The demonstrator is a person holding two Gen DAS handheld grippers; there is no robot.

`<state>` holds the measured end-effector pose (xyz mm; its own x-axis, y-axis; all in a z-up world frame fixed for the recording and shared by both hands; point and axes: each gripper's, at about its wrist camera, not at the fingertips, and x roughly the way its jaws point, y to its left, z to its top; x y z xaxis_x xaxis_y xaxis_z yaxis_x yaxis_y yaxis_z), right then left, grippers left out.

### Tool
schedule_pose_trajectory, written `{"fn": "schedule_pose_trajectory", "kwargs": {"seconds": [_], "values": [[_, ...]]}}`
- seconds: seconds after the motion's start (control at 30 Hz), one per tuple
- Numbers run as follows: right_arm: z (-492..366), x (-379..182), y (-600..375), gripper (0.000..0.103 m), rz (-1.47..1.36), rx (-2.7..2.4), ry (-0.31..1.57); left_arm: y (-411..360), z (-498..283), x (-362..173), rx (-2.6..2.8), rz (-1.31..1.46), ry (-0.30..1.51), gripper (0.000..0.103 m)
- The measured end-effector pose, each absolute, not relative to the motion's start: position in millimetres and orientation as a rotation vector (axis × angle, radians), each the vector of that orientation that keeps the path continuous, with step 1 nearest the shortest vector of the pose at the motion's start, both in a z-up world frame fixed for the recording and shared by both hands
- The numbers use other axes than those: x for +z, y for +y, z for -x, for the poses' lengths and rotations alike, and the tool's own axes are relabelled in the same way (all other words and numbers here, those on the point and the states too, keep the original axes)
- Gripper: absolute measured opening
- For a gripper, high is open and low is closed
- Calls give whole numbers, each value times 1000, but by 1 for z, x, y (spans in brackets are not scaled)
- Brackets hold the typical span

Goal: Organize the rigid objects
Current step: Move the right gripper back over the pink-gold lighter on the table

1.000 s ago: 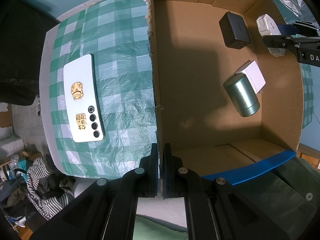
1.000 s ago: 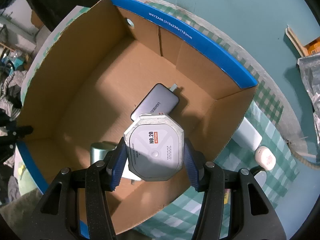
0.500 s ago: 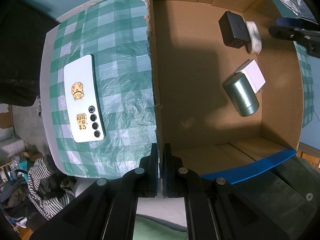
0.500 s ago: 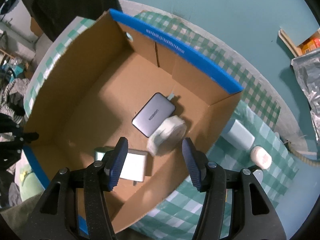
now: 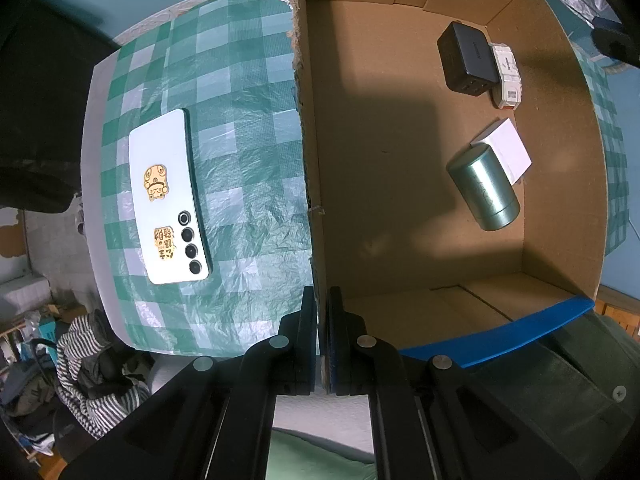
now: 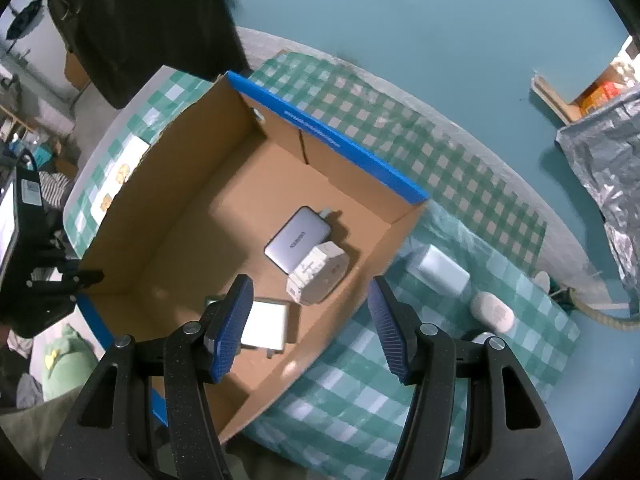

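Observation:
An open cardboard box [image 5: 380, 160] stands on a green checked cloth. My left gripper [image 5: 322, 312] is shut on the box's side wall near its corner. In the box lie a dark grey charger [image 5: 466, 58], a white octagonal pack [image 5: 507, 76] leaning against it, a white cube plug [image 5: 506, 150] and a green metal tin [image 5: 482, 190]. My right gripper [image 6: 309, 286] hangs above the box [image 6: 192, 240], its jaws opening with nothing between them. Far below it the white pack [image 6: 320, 272] rests against the charger [image 6: 294, 238].
A white phone [image 5: 168, 196] with gold stickers lies on the cloth left of the box. Right of the box sit a white block [image 6: 440, 270] and a white oval case [image 6: 492, 312]. A foil bag [image 6: 600, 168] is at the far right. Striped clothing [image 5: 92, 360] lies past the table's edge.
My right gripper let go of the white octagonal pack, which dropped into the box beside the grey charger. That gripper then rose and its jaws spread wider. The left gripper stayed put.

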<state>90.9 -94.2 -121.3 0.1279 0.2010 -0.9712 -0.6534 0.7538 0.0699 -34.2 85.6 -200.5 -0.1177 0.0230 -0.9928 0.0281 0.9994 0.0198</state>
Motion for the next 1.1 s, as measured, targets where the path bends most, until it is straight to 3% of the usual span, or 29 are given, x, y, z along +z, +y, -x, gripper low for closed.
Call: {"fn": "schedule_pose_trajectory", "kwargs": {"seconds": [0.53,1.1], "values": [[-91,-110,-138,60,412,582,1318,85,36,-200,-6,-43,1687,5],[-113,-183,-222,60,367,451,1465,84,38,-202,-8,-47,1688,5]]}}
